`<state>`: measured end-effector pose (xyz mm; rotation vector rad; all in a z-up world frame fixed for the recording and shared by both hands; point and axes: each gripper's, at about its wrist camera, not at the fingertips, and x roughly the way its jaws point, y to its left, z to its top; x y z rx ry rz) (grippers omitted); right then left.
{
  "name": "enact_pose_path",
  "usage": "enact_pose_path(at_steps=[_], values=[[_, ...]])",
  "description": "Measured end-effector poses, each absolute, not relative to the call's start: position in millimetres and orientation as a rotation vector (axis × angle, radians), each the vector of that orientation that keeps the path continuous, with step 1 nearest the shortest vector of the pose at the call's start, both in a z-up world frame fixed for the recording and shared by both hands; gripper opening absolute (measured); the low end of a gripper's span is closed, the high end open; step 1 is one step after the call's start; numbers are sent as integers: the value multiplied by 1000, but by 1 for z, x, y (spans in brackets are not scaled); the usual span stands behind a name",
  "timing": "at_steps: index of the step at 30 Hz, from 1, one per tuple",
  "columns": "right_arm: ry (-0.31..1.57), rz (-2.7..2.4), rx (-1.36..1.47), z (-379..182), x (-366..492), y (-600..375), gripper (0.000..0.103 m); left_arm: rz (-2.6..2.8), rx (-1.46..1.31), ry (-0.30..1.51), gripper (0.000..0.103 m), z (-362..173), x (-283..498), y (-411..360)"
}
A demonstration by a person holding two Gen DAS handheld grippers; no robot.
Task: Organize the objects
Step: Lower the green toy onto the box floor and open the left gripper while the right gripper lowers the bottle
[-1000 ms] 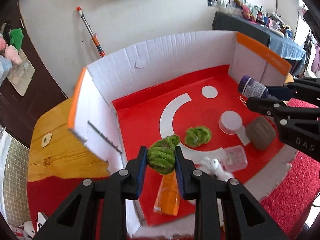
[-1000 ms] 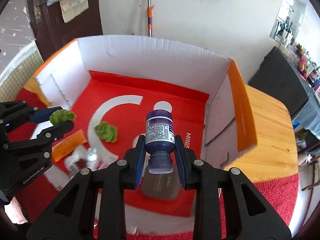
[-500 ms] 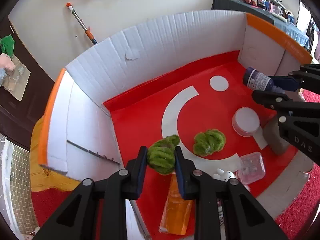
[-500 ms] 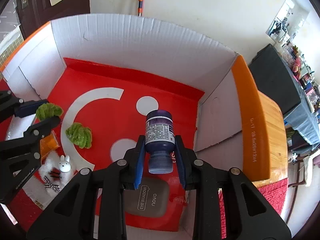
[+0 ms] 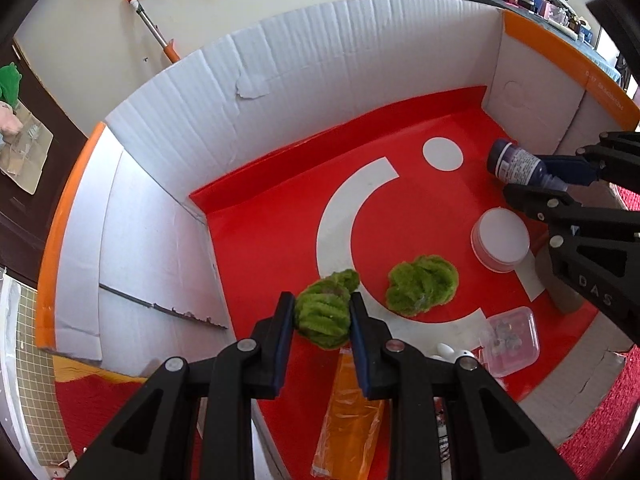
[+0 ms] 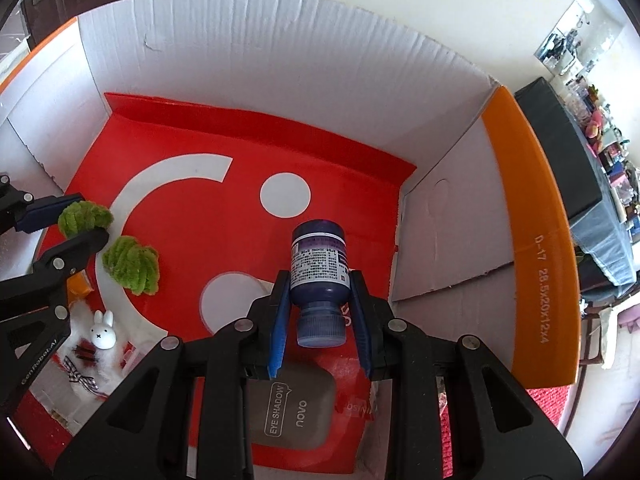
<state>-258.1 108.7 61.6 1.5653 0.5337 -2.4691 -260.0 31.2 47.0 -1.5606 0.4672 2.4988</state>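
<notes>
My left gripper is shut on a green fuzzy scrunchie and holds it above the left front of an open cardboard box with a red floor. A second green scrunchie lies on the floor beside it. My right gripper is shut on a dark blue bottle, cap toward me, above the box's right side. The bottle also shows in the left wrist view, and the held scrunchie in the right wrist view.
On the box floor lie a white round jar, a clear plastic case, an orange packet, a grey eye-shadow case and a white rabbit toy. White box walls rise on three sides. A red rug lies underneath.
Both grippers have moved forward and lower into the box, each still holding its object. The box walls and floor look nearer now.
</notes>
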Motion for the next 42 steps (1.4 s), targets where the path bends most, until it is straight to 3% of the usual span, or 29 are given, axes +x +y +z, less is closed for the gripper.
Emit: enact_pose_path(at_steps=[42], values=[[542, -2437, 1596, 59, -267, 114, 27, 2495, -1571, 461, 33, 61, -261, 25]])
